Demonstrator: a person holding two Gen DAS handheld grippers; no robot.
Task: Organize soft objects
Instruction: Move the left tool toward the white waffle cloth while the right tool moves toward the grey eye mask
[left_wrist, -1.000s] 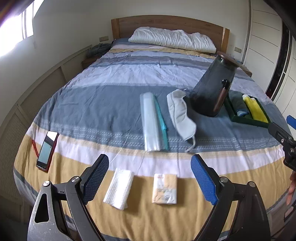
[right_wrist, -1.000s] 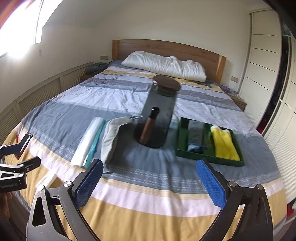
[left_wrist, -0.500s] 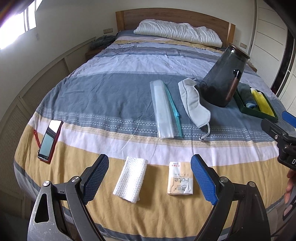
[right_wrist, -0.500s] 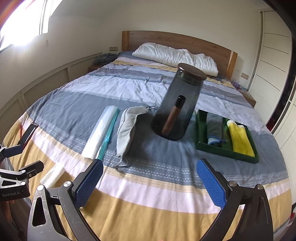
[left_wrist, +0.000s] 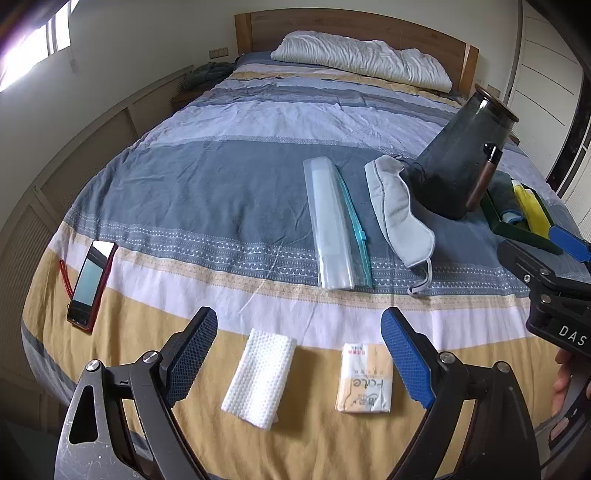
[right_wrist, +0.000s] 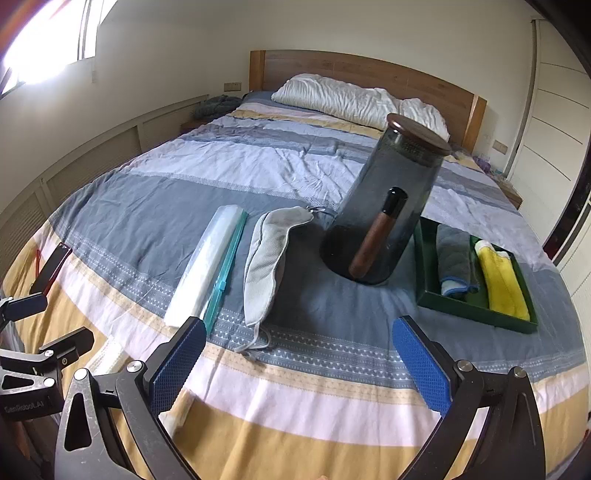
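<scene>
On the striped bed lie a folded white textured cloth (left_wrist: 260, 376) and a beige tissue pack (left_wrist: 365, 378), both just ahead of my open, empty left gripper (left_wrist: 299, 356). Farther up lie a clear zip bag with a teal strip (left_wrist: 334, 225) (right_wrist: 207, 264) and a grey eye mask (left_wrist: 400, 214) (right_wrist: 267, 258). A green tray (right_wrist: 424, 266) (left_wrist: 517, 230) holds a grey towel (right_wrist: 454, 258) and a yellow cloth (right_wrist: 500, 278). My right gripper (right_wrist: 299, 363) is open and empty above the bed's near part; it also shows in the left wrist view (left_wrist: 546, 266).
A dark glass jar (right_wrist: 388, 214) (left_wrist: 461, 162) with a wooden lid and a brown stick inside leans beside the tray. A red-cased phone (left_wrist: 90, 278) lies at the left edge. A white pillow (right_wrist: 354, 101) rests by the wooden headboard. A wardrobe stands on the right.
Both grippers have drawn closer to the bed and its objects; the cloth and tissue pack now sit nearer my left gripper's fingers. Nothing on the bed has moved.
</scene>
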